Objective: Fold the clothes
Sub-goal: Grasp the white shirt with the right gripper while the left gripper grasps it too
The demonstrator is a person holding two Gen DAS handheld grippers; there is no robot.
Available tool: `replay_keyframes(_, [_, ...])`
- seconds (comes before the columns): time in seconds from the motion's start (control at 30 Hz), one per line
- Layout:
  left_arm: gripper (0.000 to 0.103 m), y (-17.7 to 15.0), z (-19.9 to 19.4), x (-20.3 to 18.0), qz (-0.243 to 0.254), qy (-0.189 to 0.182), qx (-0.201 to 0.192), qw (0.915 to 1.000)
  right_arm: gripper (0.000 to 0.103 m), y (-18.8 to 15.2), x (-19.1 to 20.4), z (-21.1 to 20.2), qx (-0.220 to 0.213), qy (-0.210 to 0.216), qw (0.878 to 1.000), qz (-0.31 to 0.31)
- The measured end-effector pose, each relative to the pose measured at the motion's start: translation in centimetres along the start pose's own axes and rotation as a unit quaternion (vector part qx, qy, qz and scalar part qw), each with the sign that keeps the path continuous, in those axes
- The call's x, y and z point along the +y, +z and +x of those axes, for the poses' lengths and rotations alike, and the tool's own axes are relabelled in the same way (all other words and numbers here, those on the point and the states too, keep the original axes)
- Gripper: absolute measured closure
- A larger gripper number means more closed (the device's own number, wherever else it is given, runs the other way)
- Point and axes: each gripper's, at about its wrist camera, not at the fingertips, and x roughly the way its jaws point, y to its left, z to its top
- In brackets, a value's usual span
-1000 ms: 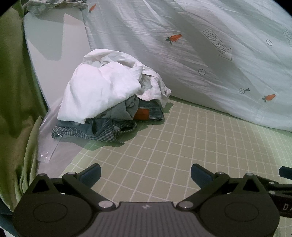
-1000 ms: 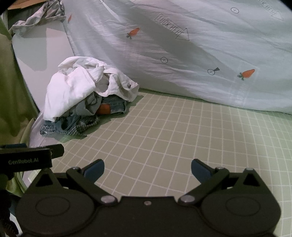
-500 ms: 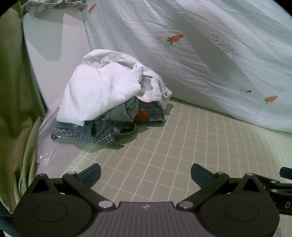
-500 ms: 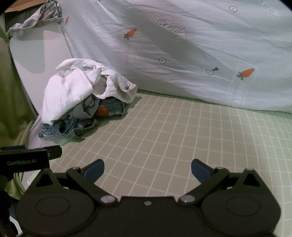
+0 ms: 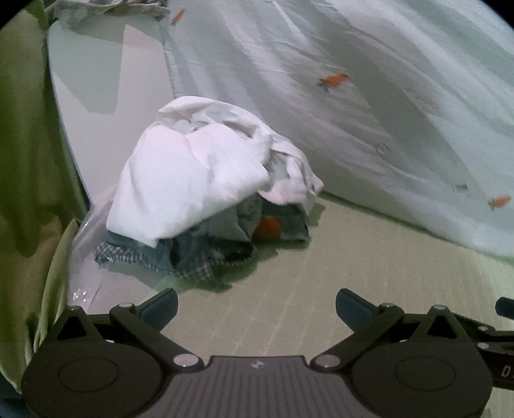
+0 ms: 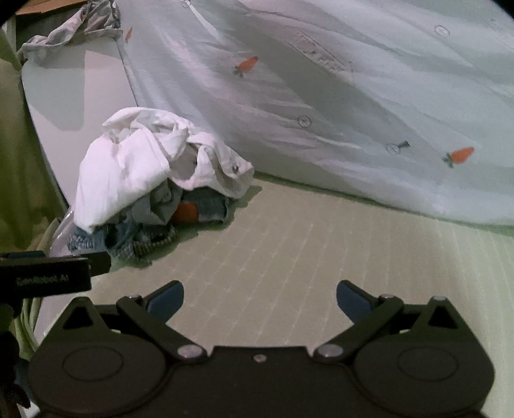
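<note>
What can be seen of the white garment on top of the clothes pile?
The white garment is crumpled, thin woven-looking cloth draped over the top of the clothes pile, covering denim and checked pieces beneath. In the right wrist view a small round button or snap shows on its lower fold. No gripper touches it.

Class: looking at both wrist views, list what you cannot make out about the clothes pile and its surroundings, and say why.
- Garments under the white garment: both views, covered by it; their count is unclear.
- Orange patch: too small and blurred to identify.
- Printed text on the sheet: motion-blurred.
- Grey cloth: cut off by the top edge.
</note>
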Motion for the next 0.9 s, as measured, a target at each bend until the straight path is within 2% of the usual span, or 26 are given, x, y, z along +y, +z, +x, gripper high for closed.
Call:
replay_keyframes(0.17, [0.000, 3.6, 2.4, 3.1, -0.042, -0.003, -0.016, 0.9990, 0.000, 3.3, 1.3, 2.8, -0.018, 0.005, 1.000, -0.016])
replay_keyframes(0.27, [0.000, 6.3, 4.5, 5.6, -0.061, 0.016, -0.031, 0.9976, 0.000, 5.8, 2.3, 5.3, -0.028, 0.011, 0.999, -0.028])
replay_keyframes(0.47, [0.003, 12.3, 10.5, 11.2, -0.096, 0.057, -0.045, 0.9927, 0.001, 12.3, 4.9, 12.4, -0.046, 0.013, 0.997, -0.063])
replay_keyframes(0.57, [0.006, 15.1, 13.9, 13.7, -0.111, 0.067, -0.044, 0.9905, 0.001, 15.4, 6.4, 17.2, -0.039, 0.008, 0.996, -0.081])
replay_keyframes(0.63, [0.006, 16.9, 16.3, 15.1, -0.120, 0.075, -0.043, 0.9890, 0.006, 16.9, 7.4, 20.3, -0.031, 0.006, 0.995, -0.096])
replay_keyframes(0.7, [0.006, 18.3, 18.6, 16.5, -0.132, 0.072, -0.043, 0.9876, 0.014, 18.1, 8.4, 23.5, -0.019, 0.000, 0.992, -0.122])
replay_keyframes(0.83, [0.006, 19.5, 22.0, 18.2, -0.154, 0.050, -0.035, 0.9862, 0.016, 19.1, 10.8, 29.2, -0.005, -0.013, 0.984, -0.178])
replay_keyframes(0.9, [0.014, 19.6, 23.4, 18.9, -0.173, 0.032, -0.030, 0.9840, 0.022, 19.1, 11.5, 31.6, 0.007, -0.020, 0.982, -0.190])
